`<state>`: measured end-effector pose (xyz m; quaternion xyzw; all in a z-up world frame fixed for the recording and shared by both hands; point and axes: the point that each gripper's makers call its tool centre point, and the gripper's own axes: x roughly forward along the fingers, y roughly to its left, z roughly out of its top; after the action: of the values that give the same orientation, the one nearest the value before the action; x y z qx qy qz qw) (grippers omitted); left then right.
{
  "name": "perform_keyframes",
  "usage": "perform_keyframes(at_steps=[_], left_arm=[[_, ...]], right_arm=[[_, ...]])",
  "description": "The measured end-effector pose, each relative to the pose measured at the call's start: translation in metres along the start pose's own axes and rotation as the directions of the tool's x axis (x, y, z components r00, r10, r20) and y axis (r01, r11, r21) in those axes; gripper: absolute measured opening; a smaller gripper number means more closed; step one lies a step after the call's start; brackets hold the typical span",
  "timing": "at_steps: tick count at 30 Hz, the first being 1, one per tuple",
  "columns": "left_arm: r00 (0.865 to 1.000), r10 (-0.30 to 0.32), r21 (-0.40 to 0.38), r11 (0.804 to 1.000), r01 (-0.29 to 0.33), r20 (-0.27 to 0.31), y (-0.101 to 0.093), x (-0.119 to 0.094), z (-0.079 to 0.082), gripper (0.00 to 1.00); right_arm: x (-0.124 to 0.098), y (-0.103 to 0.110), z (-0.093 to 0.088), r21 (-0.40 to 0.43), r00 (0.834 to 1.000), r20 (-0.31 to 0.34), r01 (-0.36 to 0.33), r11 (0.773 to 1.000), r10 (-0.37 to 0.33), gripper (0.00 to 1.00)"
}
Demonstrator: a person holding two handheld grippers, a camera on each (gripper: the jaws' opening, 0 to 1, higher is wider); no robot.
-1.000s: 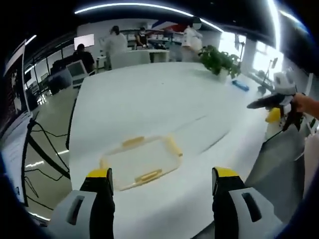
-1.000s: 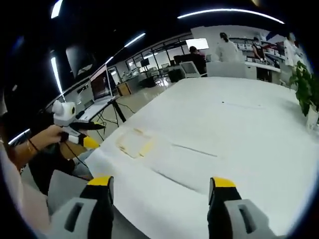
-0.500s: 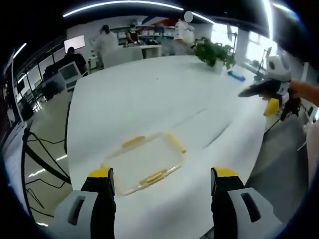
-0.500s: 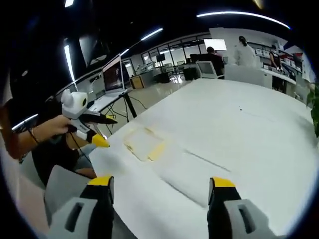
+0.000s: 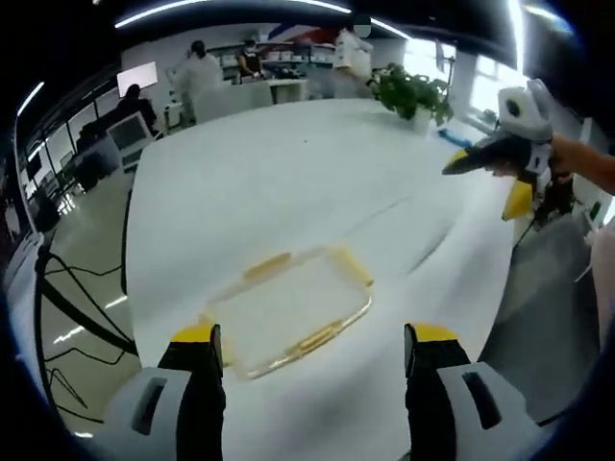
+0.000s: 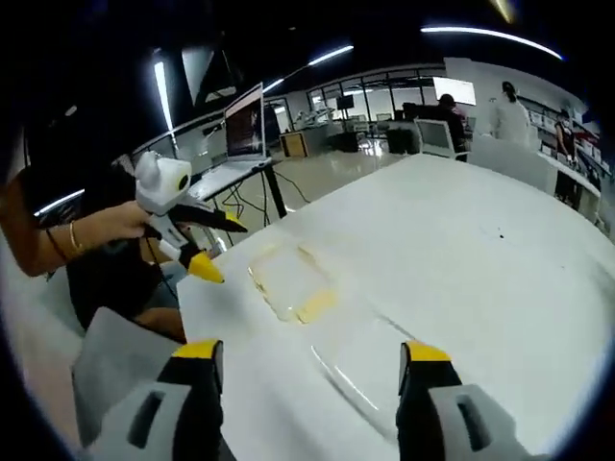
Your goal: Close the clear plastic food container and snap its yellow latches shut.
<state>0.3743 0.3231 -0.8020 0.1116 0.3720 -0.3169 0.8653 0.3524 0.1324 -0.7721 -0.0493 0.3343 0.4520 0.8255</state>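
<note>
One clear plastic container (image 5: pixel 288 312) lies flat on the white worktop (image 5: pixel 288 182), close to the near edge. It has yellow latches (image 5: pixel 266 265) on its sides, and I can see at least three of them. It looks shallow, and I cannot tell if the lid is on it or not.

From the left gripper (image 5: pixel 312 346), the container is just ahead and a bit to the left. Its long side runs across the view, tilted a little. The left gripper has its jaws spread wide and holds nothing.

From the right gripper (image 6: pixel 307 360), the container (image 6: pixel 293 283) is farther off, ahead and to the left. The right gripper's jaws are also spread wide, with nothing in them.

I think the left gripper is the nearer one, so it would likely reach the container first. No latch has been touched yet.

A green plant (image 5: pixel 413 91) stands at the far end of the worktop. A laptop (image 6: pixel 245 125) sits on another desk.
</note>
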Motion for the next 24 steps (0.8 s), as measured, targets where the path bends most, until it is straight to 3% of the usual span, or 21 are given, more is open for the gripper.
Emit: perform_keyframes(at_steps=[6, 12, 16, 24], left_arm=[[1.000, -0.004, 0.031, 1.000, 0.005, -0.029, 0.005, 0.009, -0.002, 0.76], [0.996, -0.019, 0.140, 0.990, 0.031, -0.088, 0.011, 0.020, -0.003, 0.76], [0.992, -0.034, 0.198, 0.978, 0.058, -0.120, 0.017, 0.025, -0.003, 0.76], [0.981, -0.056, 0.286, 0.952, 0.108, -0.186, 0.025, 0.030, -0.010, 0.75]], right_arm=[[0.019, 0.001, 0.000, -0.036, 0.998, -0.040, -0.040, 0.999, 0.038, 0.72], [0.034, 0.004, 0.004, -0.045, 0.996, -0.042, -0.078, 0.996, 0.076, 0.72], [0.042, 0.007, 0.006, -0.061, 0.995, -0.049, -0.094, 0.994, 0.092, 0.72], [0.059, 0.016, 0.027, -0.066, 0.991, -0.007, -0.137, 0.988, 0.137, 0.72]])
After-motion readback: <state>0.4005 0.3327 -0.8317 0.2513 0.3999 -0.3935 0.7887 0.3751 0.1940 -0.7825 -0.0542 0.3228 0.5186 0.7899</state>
